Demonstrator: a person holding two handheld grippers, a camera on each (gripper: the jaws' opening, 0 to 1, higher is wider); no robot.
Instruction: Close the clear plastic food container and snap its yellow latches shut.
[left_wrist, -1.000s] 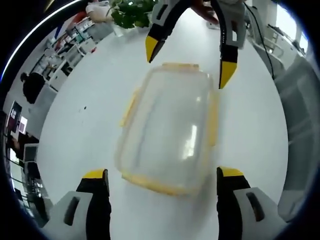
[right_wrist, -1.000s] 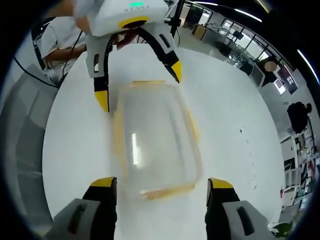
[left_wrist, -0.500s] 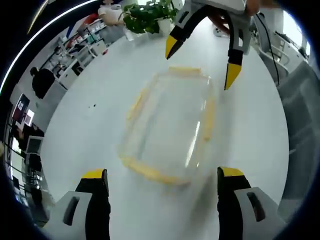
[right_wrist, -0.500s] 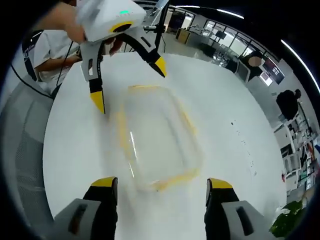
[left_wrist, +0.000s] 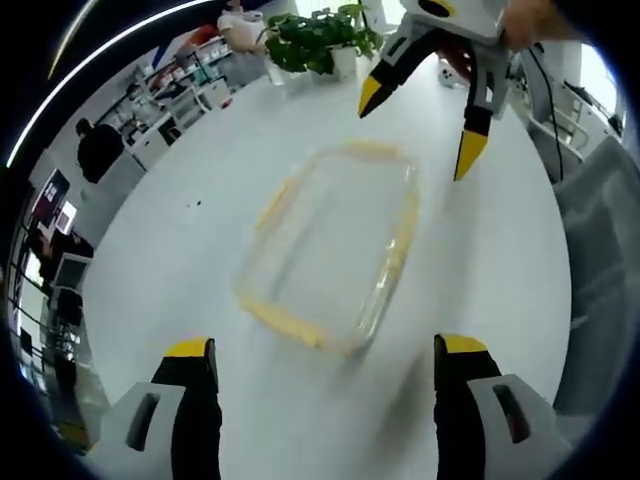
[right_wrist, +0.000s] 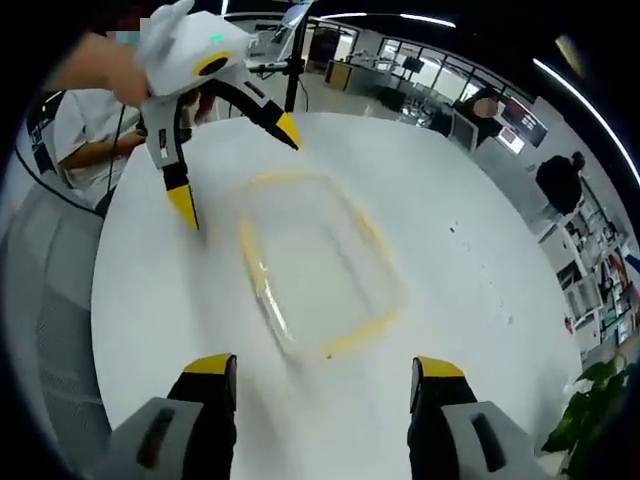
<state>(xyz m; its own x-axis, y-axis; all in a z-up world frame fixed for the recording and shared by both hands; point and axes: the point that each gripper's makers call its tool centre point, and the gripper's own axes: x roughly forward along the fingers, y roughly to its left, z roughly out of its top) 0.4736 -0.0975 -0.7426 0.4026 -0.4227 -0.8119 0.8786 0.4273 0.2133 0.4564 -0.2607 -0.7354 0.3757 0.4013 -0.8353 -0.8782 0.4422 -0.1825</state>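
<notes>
Both grippers have pulled back from the clear, yellow-rimmed rectangular container on the glossy white table; left gripper and right gripper jaws gape, empty.

Both grippers are farther from the container than a second ago. In the left gripper view, the right gripper now hangs past the container's far end, above the table, where before its yellow tips flanked the far corners. In the right gripper view, the left gripper likewise stands off beyond the container's far end and toward its left. The container looks smaller and more skewed in both views, a shift of the cameras. More of the room shows: the potted plant is now in fuller sight.
</notes>
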